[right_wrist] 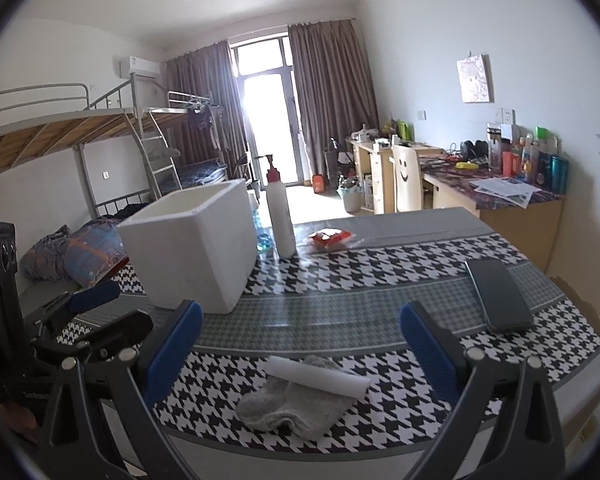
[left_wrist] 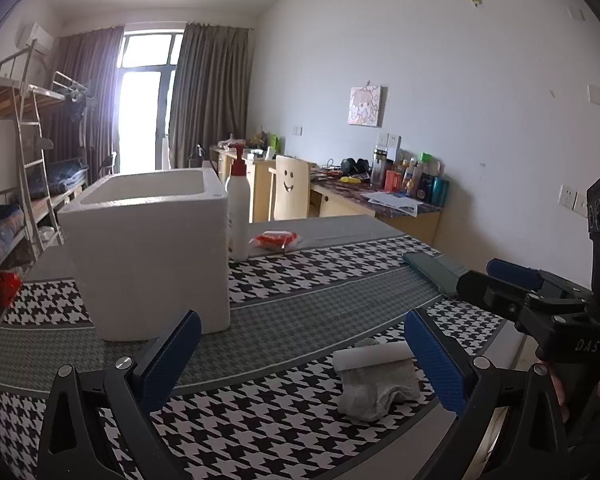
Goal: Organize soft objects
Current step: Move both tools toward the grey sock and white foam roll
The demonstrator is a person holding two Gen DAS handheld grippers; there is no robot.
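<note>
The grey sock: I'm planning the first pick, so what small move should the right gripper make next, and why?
Probably ease the right gripper forward and down over the grey sock. Its jaws stand open and empty, the sock lies just ahead between them, and a white roll rests across its top. The white foam box stands open behind it.
</note>
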